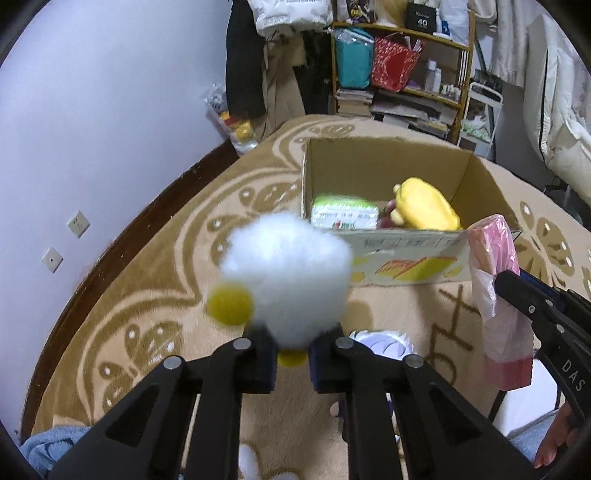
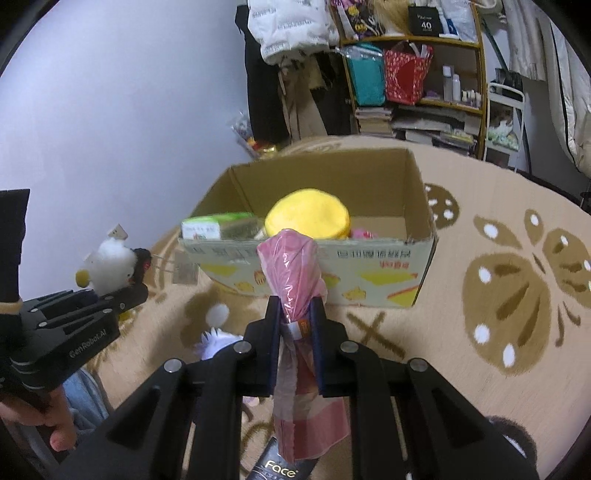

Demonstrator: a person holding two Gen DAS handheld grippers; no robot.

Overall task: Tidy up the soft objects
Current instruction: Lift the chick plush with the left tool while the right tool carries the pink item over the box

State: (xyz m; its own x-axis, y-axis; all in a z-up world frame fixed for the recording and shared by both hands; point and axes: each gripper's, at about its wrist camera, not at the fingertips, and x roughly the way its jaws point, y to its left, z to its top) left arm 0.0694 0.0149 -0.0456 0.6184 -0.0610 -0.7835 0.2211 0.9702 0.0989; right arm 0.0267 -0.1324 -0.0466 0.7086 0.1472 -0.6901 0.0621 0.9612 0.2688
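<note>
Left gripper [image 1: 291, 345] clamped on the white plush [image 1: 288, 280], right gripper [image 2: 295, 317] clamped on the pink pack [image 2: 291, 273], box [image 2: 369, 280] beyond.

A fluffy white plush [image 1: 286, 277] with yellow feet hung raised at left; a pink plastic-wrapped pack [image 2: 295, 291] stood upright at right, both near the open cardboard box [image 2: 421, 206].

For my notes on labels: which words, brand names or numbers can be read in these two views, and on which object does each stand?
"40": black box on the top shelf.
"DAS": body of the right hand-held gripper.
"GenRobot.AI": body of the left hand-held gripper.
"Face": dark packet under the pink bag.
Red and grey print on the cardboard box: upside down, unreadable.
Green pack: blurred.
</note>
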